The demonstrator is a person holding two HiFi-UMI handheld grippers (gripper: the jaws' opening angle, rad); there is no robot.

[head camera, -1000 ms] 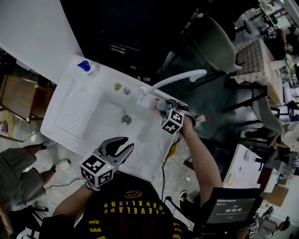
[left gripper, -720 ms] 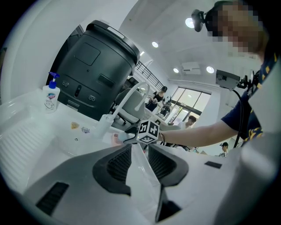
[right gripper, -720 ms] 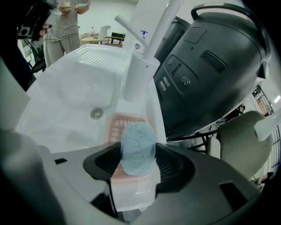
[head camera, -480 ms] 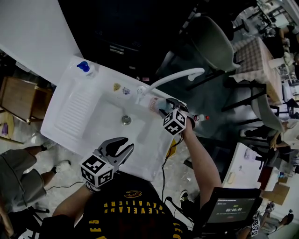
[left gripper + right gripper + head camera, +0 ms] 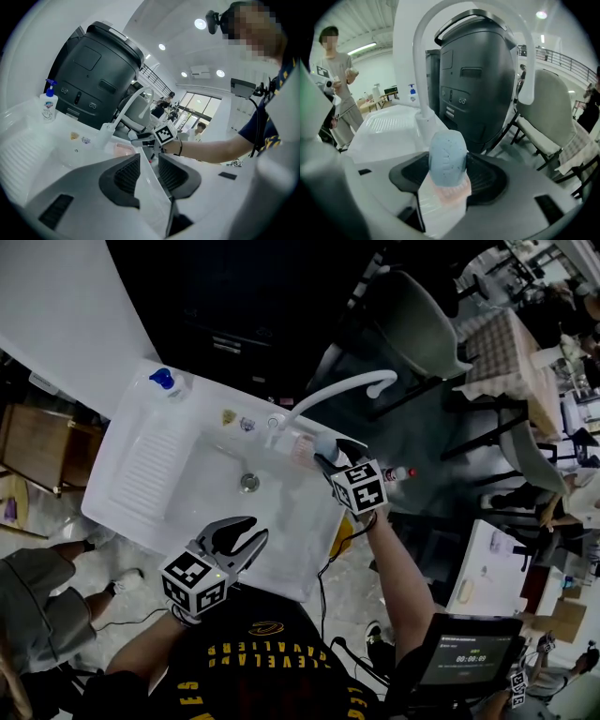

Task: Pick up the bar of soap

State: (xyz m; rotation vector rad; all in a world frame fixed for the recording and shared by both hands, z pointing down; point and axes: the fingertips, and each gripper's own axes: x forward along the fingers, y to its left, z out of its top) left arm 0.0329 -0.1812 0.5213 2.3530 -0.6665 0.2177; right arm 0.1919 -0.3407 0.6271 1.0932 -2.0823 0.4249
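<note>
Over white sink (image 5: 131, 486), right gripper (image 5: 448, 174) clamps speckled blue oval soap (image 5: 447, 157) (left gripper (image 5: 149, 164) agape).

Speckled blue soap bar (image 5: 447, 157) in right tongs (image 5: 449, 174)

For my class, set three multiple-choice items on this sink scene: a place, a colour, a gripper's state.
1. Where does the pump bottle stand? A on the sink's far left corner; B in the basin; C on a chair.
2. What colour is the bar of soap? A pink; B pale blue; C green.
3. The left gripper's jaws are: A shut on soap; B shut on the faucet; C apart, empty.
A: it stands beside the ribbed board. B: blue, speckled, between the right gripper's jaws. C: a gap shows between them.
</note>
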